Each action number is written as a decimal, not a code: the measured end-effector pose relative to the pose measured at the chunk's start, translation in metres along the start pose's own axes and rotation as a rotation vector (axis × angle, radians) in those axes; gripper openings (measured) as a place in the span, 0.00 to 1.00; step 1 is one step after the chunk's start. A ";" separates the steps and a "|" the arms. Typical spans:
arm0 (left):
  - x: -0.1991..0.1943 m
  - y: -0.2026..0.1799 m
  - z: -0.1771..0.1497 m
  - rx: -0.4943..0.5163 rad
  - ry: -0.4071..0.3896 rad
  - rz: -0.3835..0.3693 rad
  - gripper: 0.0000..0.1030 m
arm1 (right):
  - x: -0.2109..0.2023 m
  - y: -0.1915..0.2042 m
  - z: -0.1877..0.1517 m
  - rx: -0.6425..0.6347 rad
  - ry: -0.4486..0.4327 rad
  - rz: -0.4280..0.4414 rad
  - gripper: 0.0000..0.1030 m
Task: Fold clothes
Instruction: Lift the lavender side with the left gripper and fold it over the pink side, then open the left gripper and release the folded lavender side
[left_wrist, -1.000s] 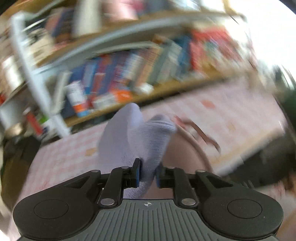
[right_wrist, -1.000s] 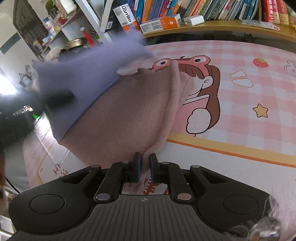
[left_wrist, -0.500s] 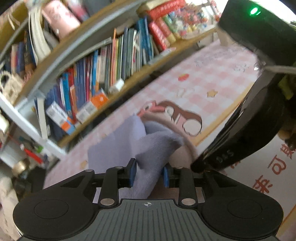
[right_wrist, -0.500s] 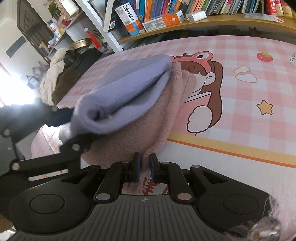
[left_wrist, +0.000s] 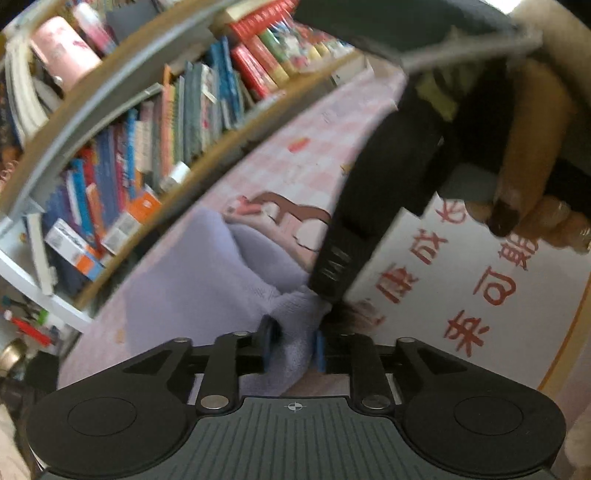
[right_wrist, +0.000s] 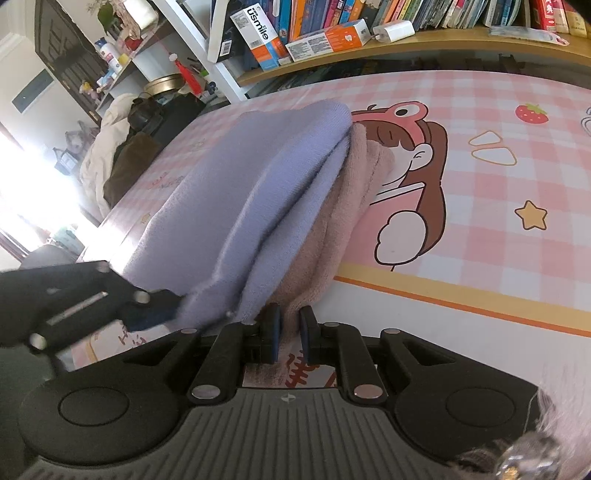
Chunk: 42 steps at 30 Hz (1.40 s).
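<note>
A lavender cloth (right_wrist: 258, 192) lies folded over a dusty-pink cloth (right_wrist: 325, 229) on the pink checked cartoon mat (right_wrist: 480, 206). My left gripper (left_wrist: 293, 345) is shut on a corner of the lavender cloth (left_wrist: 207, 280); it shows at the lower left of the right wrist view (right_wrist: 147, 310). My right gripper (right_wrist: 287, 334) is shut on the near edge of the pink cloth, right beside the lavender fold. The right gripper's black body (left_wrist: 376, 199) crosses the left wrist view, held by a hand (left_wrist: 532, 162).
A bookshelf (right_wrist: 369, 33) full of books and boxes runs behind the mat. A heap of beige and dark clothes (right_wrist: 110, 158) lies at the far left. The mat's orange border (right_wrist: 461, 299) and red characters lie near me.
My left gripper has carried the lavender cloth's corner down and over toward my right gripper, laying the cloth folded on the pink cloth. My right gripper has stayed put.
</note>
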<state>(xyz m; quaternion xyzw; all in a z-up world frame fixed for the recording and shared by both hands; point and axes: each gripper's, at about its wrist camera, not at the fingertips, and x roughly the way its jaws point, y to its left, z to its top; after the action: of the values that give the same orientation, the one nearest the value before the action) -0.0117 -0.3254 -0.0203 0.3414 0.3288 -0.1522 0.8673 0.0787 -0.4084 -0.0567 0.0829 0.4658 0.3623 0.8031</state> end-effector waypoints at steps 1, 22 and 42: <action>0.001 -0.001 -0.002 0.005 0.001 -0.002 0.22 | -0.001 0.000 0.001 0.001 0.004 -0.008 0.12; -0.072 0.112 -0.074 -0.670 -0.108 0.089 0.52 | -0.033 0.030 0.027 0.093 -0.149 0.057 0.35; 0.006 0.136 -0.102 -0.735 -0.029 -0.216 0.20 | -0.016 0.048 -0.003 0.257 -0.202 -0.152 0.09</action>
<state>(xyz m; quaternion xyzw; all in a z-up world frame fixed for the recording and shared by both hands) 0.0115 -0.1574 -0.0136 -0.0311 0.3832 -0.1194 0.9154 0.0471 -0.3851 -0.0245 0.1854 0.4304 0.2278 0.8535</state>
